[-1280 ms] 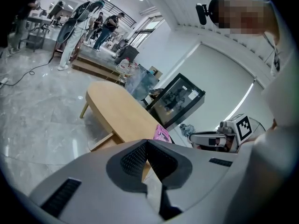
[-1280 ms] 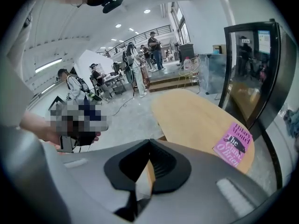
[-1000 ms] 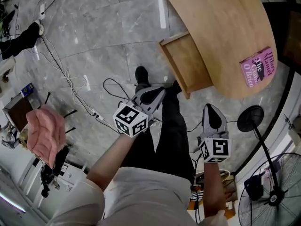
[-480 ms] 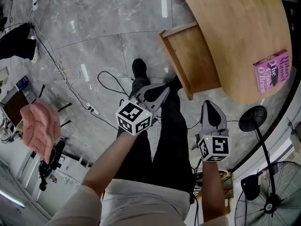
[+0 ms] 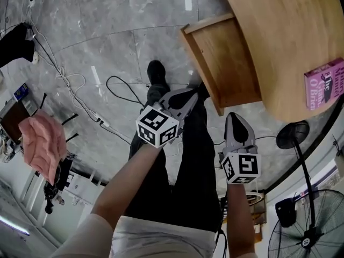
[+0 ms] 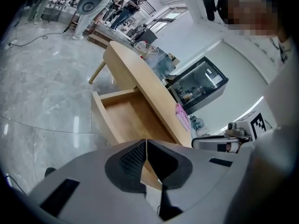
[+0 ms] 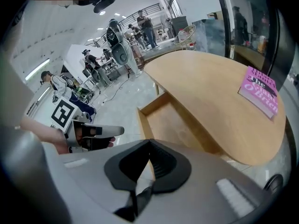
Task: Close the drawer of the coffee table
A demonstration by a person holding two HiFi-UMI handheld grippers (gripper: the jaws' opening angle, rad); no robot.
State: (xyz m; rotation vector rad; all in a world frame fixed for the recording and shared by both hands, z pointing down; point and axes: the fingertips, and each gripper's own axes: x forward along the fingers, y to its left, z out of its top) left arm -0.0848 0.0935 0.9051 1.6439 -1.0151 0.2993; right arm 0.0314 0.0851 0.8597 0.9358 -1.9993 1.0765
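Observation:
The wooden coffee table (image 5: 279, 31) has its drawer (image 5: 228, 63) pulled out, empty, front panel (image 5: 200, 63) toward me. My left gripper (image 5: 194, 94) is shut with nothing in it, its tip just short of the drawer's near corner. My right gripper (image 5: 234, 115) also looks shut and empty, below the drawer and apart from it. In the left gripper view the closed pads (image 6: 146, 143) point at the open drawer (image 6: 128, 118). In the right gripper view the closed pads (image 7: 149, 143) face the drawer (image 7: 170, 122) and the table top (image 7: 210, 78).
A pink book (image 5: 327, 90) lies on the table top. My legs and a black shoe (image 5: 156, 71) stand before the drawer. Cables (image 5: 80, 90) run over the grey floor at left. A fan stand (image 5: 293, 133) and a floor fan (image 5: 309, 219) are at right, a pink cloth (image 5: 40, 144) at left.
Both grippers have sunk and come closer to the drawer's front. In the head view the table and drawer have shifted right and grown. Both jaws stayed shut.

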